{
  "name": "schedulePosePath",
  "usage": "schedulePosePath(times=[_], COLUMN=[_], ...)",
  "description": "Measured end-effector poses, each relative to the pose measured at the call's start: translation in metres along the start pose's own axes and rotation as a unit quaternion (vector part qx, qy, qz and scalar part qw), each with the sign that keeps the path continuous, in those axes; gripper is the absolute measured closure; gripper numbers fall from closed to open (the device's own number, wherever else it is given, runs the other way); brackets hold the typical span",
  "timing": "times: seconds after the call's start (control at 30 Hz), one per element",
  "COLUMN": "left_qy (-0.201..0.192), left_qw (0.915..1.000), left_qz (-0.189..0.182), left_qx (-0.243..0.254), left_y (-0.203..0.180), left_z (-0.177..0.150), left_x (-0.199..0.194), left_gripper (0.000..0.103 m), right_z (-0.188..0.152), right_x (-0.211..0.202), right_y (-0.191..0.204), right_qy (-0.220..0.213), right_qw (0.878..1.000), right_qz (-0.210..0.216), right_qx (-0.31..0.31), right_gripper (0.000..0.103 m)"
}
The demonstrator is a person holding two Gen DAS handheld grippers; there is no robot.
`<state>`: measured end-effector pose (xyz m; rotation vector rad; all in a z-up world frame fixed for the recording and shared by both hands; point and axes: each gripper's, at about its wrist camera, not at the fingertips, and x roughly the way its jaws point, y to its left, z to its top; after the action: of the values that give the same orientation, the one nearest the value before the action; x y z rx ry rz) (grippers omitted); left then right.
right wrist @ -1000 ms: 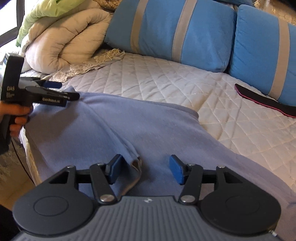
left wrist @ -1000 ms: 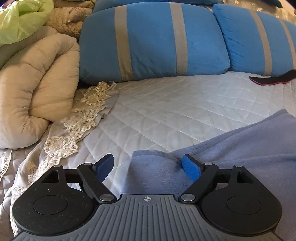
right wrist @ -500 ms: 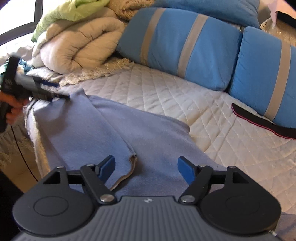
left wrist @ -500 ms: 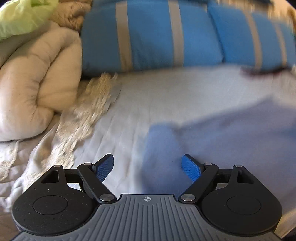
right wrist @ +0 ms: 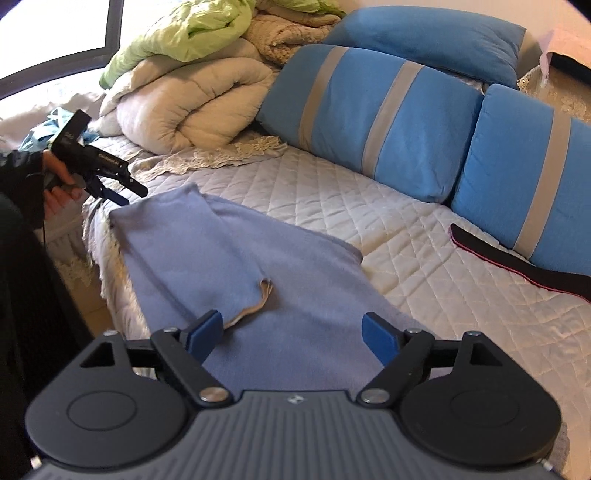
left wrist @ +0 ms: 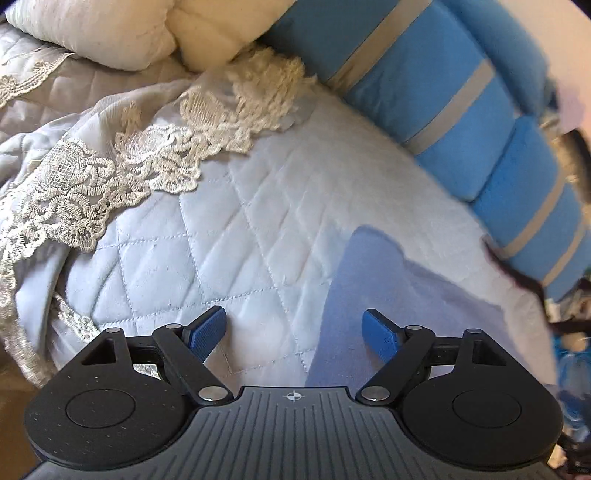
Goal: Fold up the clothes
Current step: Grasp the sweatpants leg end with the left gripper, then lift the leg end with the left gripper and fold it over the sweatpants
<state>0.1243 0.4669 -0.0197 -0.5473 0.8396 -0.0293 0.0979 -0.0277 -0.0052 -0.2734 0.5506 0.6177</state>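
Since the earlier frames, your left gripper (left wrist: 294, 334) has rolled hard, so its view is now tilted: the striped blue pillows (left wrist: 436, 92) run down the right side and the lace-edged cloth (left wrist: 110, 177) fills the upper left. In the same interval your right gripper (right wrist: 293, 334) has pulled back from the cuff (right wrist: 258, 299) that lay against its left finger; the cuff now lies on the garment ahead of that finger, apart from it.

Left gripper: the jaws stand wide and are closing slightly. Nothing is between the pads. Only the white quilted bedspread (left wrist: 229, 236) and one edge of the garment lie beneath the gap. In the right wrist view, your left hand (right wrist: 55, 184) holds this gripper (right wrist: 127, 194) just off the garment's far left corner, not touching it.

Right gripper: the jaws stand wide and are opening. The pads press on nothing.

The periwinkle knit garment (right wrist: 229, 258) lies flat on the bedspread along the near edge of the bed, with a sleeve folded diagonally across the body and its cuff showing a pale lining.

Surroundings: a rolled cream duvet (right wrist: 184, 107) with a green blanket (right wrist: 184, 33) on top sits at the head of the bed beside the pillows. A black strip with pink trim (right wrist: 517, 258) lies on the bedspread at right, well apart from the garment.
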Motion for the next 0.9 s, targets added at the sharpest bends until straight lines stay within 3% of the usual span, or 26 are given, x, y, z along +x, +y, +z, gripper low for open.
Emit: schedulePosePath(times=[0.13,0.27,0.4,0.47,0.53,0.57,0.6,0.67,0.73,0.9], left_qy=[0.011,0.021,0.04,0.028,0.017,0.016,0.016,0.029,0.038,0.019], left_qw=[0.9958,0.9905,0.9733,0.969,0.9596,0.9558,0.952,0.9531,0.951,0.981], left_qz=[-0.077,-0.115,-0.185,-0.197,-0.211,-0.213,-0.214,-0.188,-0.181,-0.108], left_qx=[-0.049,-0.072,-0.13,-0.146,-0.185,-0.202,-0.218,-0.235,-0.248,-0.16], left_y=[0.016,0.022,0.031,0.034,0.041,0.043,0.046,0.049,0.051,0.006], left_z=[-0.003,-0.007,-0.022,-0.032,-0.039,-0.041,-0.042,-0.044,-0.043,-0.021], left_x=[-0.001,0.003,0.011,0.013,0.016,0.019,0.021,0.025,0.024,-0.002], left_gripper=[0.026,0.027,0.03,0.03,0.031,0.038,0.056,0.08,0.085,0.091], right_z=[-0.002,0.0,0.002,0.001,0.001,0.0,0.0,0.0,-0.001,-0.01], right_x=[-0.006,-0.007,-0.01,-0.011,-0.011,-0.01,-0.01,-0.009,-0.01,-0.008], right_y=[0.002,0.0,-0.003,-0.004,-0.006,-0.007,-0.007,-0.006,-0.003,0.001], right_qy=[-0.007,-0.013,-0.018,-0.019,-0.019,-0.017,-0.015,-0.013,-0.01,0.007], right_qw=[1.0,1.0,1.0,1.0,1.0,0.999,0.999,1.0,1.0,1.0], right_qz=[-0.005,-0.001,-0.001,0.0,0.001,0.002,0.003,-0.002,-0.008,-0.013], right_qx=[-0.014,0.001,0.015,0.019,0.025,0.028,0.031,0.029,0.024,0.019], right_gripper=[0.013,0.013,0.013,0.013,0.013,0.013,0.013,0.013,0.013,0.013])
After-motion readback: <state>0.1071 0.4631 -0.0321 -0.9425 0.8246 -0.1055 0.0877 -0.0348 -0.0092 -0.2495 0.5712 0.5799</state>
